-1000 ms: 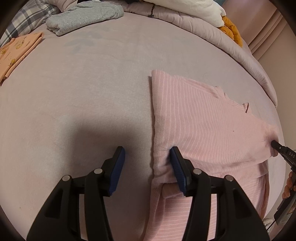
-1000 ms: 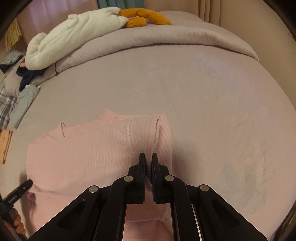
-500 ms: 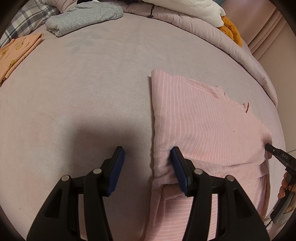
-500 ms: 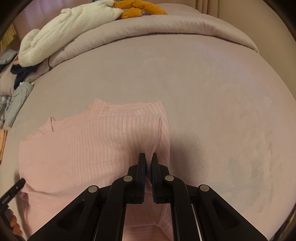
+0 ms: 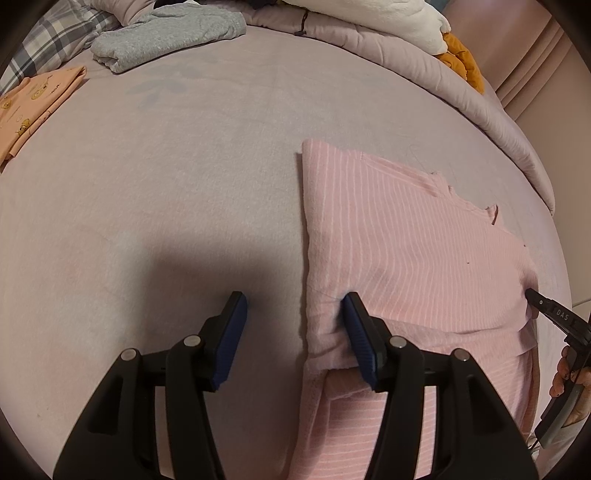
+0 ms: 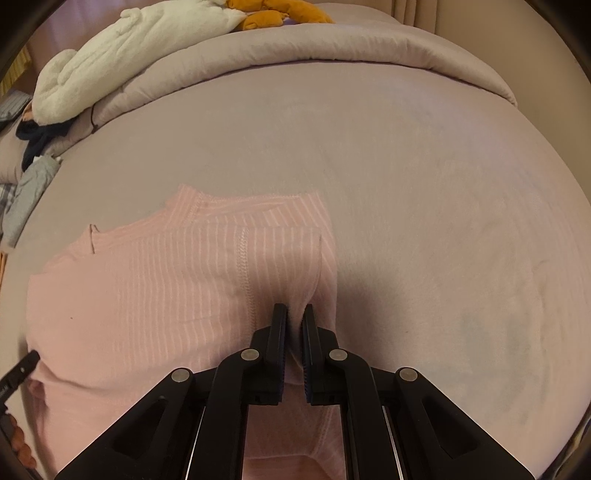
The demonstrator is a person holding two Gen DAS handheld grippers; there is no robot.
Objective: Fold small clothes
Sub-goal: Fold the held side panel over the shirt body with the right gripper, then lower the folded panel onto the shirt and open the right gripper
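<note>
Pink striped top [image 5: 406,251], part-folded w/ one side turned in, lies flat on the bed [image 5: 184,184]. Left gripper [image 5: 293,317]: fingers spread wide, straddling the top's folded edge, gripping nothing. Right gripper [image 6: 294,325]: clenched on a pinch of the top's fabric.

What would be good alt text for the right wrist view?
The right gripper, jaws nearly shut, pinches a fold of a pink striped top lying on a mauve bed. The left gripper's tip touches the top's far left edge; a white blanket and orange plush toy lie at the head.
</note>
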